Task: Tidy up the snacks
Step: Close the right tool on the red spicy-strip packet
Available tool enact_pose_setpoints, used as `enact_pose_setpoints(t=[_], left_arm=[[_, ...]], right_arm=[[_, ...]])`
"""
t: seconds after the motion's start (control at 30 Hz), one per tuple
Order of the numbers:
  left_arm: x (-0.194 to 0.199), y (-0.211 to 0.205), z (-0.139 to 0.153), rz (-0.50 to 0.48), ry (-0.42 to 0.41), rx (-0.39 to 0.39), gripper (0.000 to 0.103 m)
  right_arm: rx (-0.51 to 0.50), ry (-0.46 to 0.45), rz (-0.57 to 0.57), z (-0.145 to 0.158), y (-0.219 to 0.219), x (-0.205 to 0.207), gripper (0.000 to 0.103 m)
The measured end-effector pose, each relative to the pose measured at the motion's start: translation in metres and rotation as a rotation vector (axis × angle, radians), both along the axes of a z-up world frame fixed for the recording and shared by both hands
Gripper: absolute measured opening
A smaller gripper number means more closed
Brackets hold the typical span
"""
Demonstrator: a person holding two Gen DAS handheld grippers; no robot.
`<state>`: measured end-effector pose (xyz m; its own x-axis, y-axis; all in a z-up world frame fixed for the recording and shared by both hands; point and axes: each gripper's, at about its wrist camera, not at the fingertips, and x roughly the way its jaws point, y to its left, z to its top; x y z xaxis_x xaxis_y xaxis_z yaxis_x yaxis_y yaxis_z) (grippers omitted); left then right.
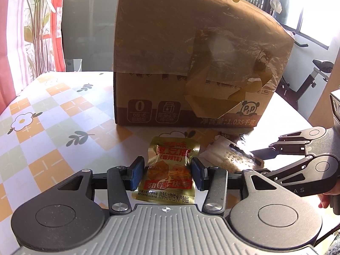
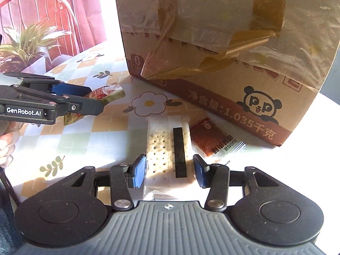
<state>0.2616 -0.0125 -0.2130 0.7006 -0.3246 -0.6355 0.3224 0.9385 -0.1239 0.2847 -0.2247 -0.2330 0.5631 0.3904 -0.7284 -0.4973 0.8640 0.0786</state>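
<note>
Your left gripper (image 1: 167, 170) clamps the gold foil snack pouch (image 1: 170, 170) before the brown cardboard box (image 1: 191, 53); your right gripper (image 2: 170, 170) grasps the clear-wrapped cracker pack (image 2: 167, 148) nearby.

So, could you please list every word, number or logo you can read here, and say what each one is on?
"净含量:1.035千克": cardboard box, lower front.
"P P": panda logo on the box.
"0": box icon, left.
"GenRobot.AI": left gripper.
"香辣味": gold snack packet between the left gripper's fingers.
Fine print on the red packet and the cracker pack in the right gripper: unreadable.
</note>
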Motion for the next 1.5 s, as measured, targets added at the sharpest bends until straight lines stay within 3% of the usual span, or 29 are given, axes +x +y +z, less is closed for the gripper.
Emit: enact_pose_setpoints(t=[0.33, 0.53, 0.67, 0.77, 0.93, 1.03, 1.13, 1.27, 1.5], left_arm=[[-0.004, 0.001, -0.001, 0.008, 0.004, 0.007, 0.050], [-0.004, 0.001, -0.001, 0.010, 0.002, 0.006, 0.050], [-0.005, 0.001, -0.001, 0.010, 0.002, 0.006, 0.050], [-0.005, 0.002, -0.001, 0.010, 0.002, 0.007, 0.050], [-0.005, 0.003, -0.002, 0.019, 0.011, 0.012, 0.050], [-0.003, 0.003, -0.003, 0.024, 0.017, 0.013, 0.050], [-0.004, 0.003, -0.003, 0.022, 0.017, 0.012, 0.050], [-0.002, 0.003, -0.005, 0.025, 0.028, 0.007, 0.050], [-0.002, 0.002, -0.005, 0.022, 0.025, 0.006, 0.050]], right_arm=[[0.070, 0.047, 0.025, 0.003, 0.003, -0.005, 0.051], [0.107, -0.045, -0.027, 0.022, -0.016, 0.000, 0.055], [0.038, -0.072, -0.073, 0.022, -0.023, 0.021, 0.055], [-0.031, -0.076, -0.046, 0.013, -0.021, 0.037, 0.056], [-0.122, -0.107, 0.069, -0.004, -0.010, 0.043, 0.070], [-0.089, -0.102, 0.033, -0.007, -0.014, 0.047, 0.075], [0.010, -0.055, -0.036, -0.011, -0.029, 0.047, 0.071], [-0.004, -0.067, -0.031, -0.008, -0.030, 0.032, 0.054], [-0.017, -0.016, -0.073, 0.000, -0.026, 0.007, 0.047]])
